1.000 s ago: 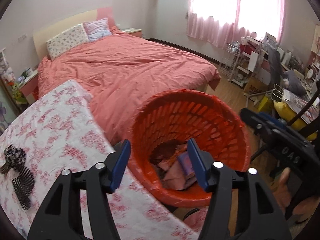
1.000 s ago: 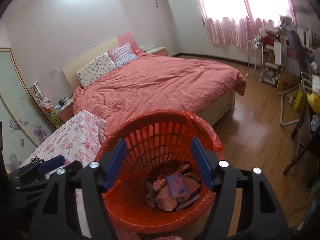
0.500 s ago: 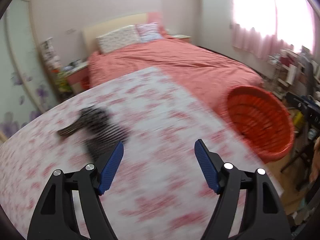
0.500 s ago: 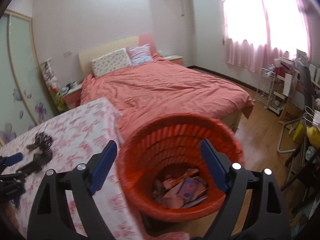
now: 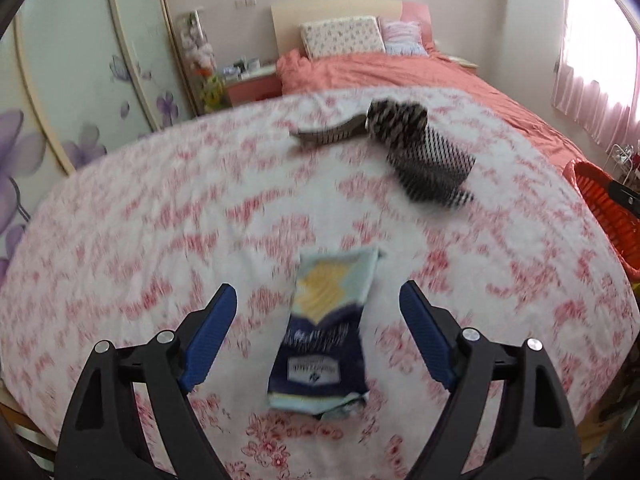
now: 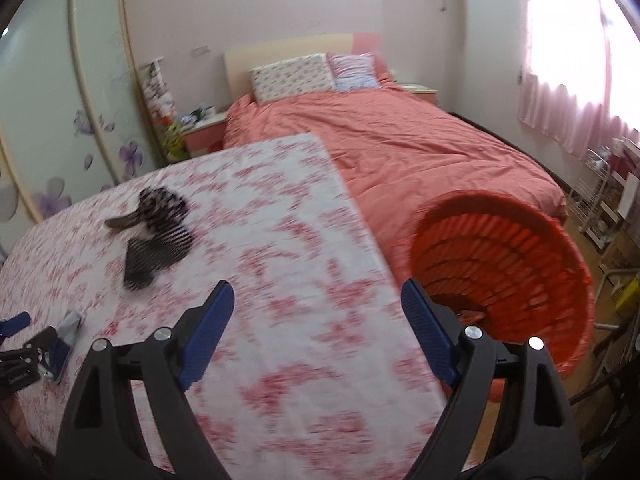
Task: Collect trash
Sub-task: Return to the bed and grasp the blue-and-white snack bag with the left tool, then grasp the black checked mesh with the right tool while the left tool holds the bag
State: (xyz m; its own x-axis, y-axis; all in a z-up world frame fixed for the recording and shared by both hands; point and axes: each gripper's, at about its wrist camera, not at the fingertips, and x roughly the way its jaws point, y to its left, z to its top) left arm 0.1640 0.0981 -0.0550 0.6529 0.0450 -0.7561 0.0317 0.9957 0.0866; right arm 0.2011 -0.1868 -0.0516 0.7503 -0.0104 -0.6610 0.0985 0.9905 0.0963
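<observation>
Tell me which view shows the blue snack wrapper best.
The left wrist view: the blue snack wrapper lies flat on the floral cloth, whole, between the open left tongs. The right wrist view catches only its edge at far left.

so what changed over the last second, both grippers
Both views swung from the orange basket to the floral table. The left gripper now frames a blue wrapper lying there; its jaws have just been opening, not touching it. The right gripper has also opened wider and holds nothing. The black-and-white fabric and the basket stayed put.
</observation>
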